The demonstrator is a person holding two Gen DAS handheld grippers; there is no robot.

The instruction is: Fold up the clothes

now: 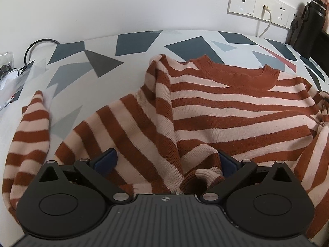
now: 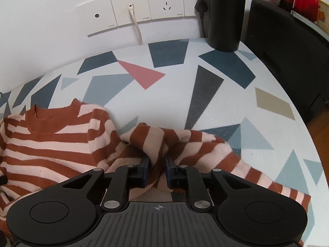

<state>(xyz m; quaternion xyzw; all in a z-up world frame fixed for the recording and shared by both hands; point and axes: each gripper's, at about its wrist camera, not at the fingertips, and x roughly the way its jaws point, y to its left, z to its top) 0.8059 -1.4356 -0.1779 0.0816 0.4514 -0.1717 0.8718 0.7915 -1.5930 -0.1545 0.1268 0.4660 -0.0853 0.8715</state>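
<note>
A sweater striped rust and pale pink lies on a tablecloth printed with triangles, collar toward the wall. My left gripper stands wide open over its left side. A folded-in sleeve and its cuff lie between the fingers, close to the right pad, with no squeeze visible. In the right wrist view the sweater fills the left. Its other sleeve is bunched into a raised fold, and my right gripper is shut on that fold.
Wall sockets with a white cable run along the back wall. A black bottle stands at the table's far right, with a black chair back beside it. Plastic bags and a black cable lie at the far left.
</note>
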